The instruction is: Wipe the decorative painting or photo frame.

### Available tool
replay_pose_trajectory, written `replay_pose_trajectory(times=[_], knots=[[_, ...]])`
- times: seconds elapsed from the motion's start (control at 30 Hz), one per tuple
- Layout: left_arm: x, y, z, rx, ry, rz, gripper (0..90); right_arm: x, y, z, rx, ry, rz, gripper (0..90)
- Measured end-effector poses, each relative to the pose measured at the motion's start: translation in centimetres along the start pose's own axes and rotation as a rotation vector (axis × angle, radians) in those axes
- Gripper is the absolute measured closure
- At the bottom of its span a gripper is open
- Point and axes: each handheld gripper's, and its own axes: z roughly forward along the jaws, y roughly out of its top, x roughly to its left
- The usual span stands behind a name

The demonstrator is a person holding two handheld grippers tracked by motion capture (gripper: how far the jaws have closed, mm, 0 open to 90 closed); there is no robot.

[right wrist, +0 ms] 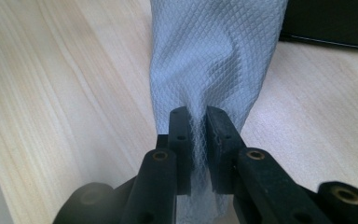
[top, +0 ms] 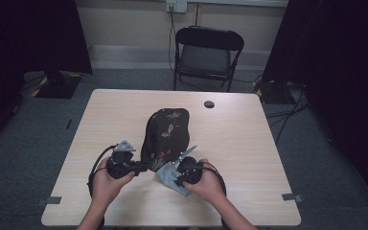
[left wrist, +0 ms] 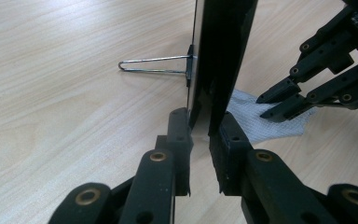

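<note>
The dark flat panel [top: 166, 134] — black with small reddish flower marks, rounded at the far end — lies on the table [top: 249, 143] straight out from both grippers; its near edge sits between the fingers [left wrist: 179, 135] of the left gripper [left wrist: 200, 135], which look closed on it or very nearly so (a sliver of light table shows beside the edge, so full contact cannot be told). It looks thin and stiff, a hard sheet rather than a fabric, and probably light; its glossy rim suggests it could slide out of a narrow pinch, so a deeper bite well past the fingertips seems the safer hold. A wire clip handle [left wrist: 154, 64] sticks out from its side beyond the left fingertips, a second likely place to take it, though thin and springy.

The grey cloth [right wrist: 214, 51] is clamped between the fingers of the right gripper [right wrist: 199, 126]; it has a fine diamond weave, hangs in soft folds ahead of the fingertips and will give no resistance — light, limp, easy to hold anywhere, best bunched so that it does not slip through. Its free end rests on the table just beside the panel's near corner; in the left gripper view the right gripper's tips press into it.
</note>
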Motion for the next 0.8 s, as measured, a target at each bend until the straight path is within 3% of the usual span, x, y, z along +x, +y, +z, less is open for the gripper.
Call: replay_pose_trajectory(times=[0.17,0.37,0.63,0.8], knots=[[0.3,-0.2,0.0,-0.009,-0.021,-0.020,77.3,0.3,0.3,-1.0,-0.022,-0.003,-0.011,81.8],[0.3,-0.3,-0.2,-0.001,-0.009,-0.011,75.7,0.9,1.3,-3.6,-0.071,-0.015,-0.042,81.9],[0.3,-0.4,-0.6,0.006,-0.009,-0.002,76.0,2.0,3.7,-7.5,-0.170,-0.036,-0.083,81.8],[0.3,-0.4,-0.6,0.008,-0.006,0.012,78.3,2.6,5.3,-8.2,-0.201,-0.030,-0.095,81.8]])
